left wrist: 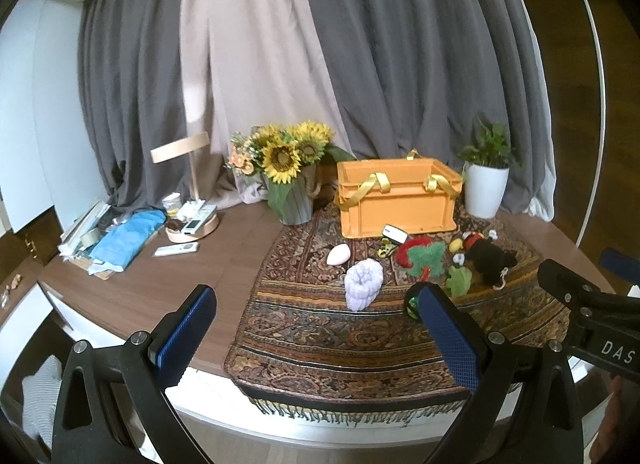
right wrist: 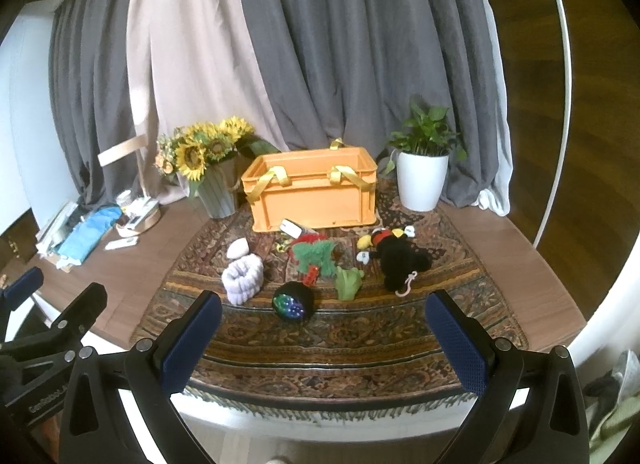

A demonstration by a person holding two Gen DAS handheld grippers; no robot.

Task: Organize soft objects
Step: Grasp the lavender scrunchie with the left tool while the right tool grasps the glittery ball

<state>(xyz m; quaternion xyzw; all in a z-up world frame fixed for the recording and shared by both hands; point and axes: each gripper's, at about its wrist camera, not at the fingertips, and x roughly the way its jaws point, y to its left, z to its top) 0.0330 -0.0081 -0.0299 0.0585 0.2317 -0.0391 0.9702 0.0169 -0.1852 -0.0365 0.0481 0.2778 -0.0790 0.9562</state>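
An orange crate (left wrist: 396, 200) (right wrist: 316, 194) with yellow ribbon handles stands at the back of a patterned rug (left wrist: 320, 328) (right wrist: 360, 328). In front of it lie soft toys: a lavender fluffy piece (left wrist: 363, 282) (right wrist: 244, 276), a pale pink egg shape (left wrist: 338, 254) (right wrist: 239, 249), a green and red plush (left wrist: 424, 260) (right wrist: 314, 256), a small green plush (right wrist: 348, 282), a black plush (left wrist: 490, 260) (right wrist: 400, 260) and a black ball with shiny dots (right wrist: 293, 300). My left gripper (left wrist: 316, 328) and right gripper (right wrist: 324, 340) are both open and empty, held back over the near edge of the table.
A vase of sunflowers (left wrist: 290, 168) (right wrist: 208, 164) stands left of the crate, a white potted plant (left wrist: 486, 180) (right wrist: 422, 172) right of it. A lamp, remotes (left wrist: 176, 250) and a blue cloth (left wrist: 128, 236) lie on the wooden table at left. Curtains hang behind.
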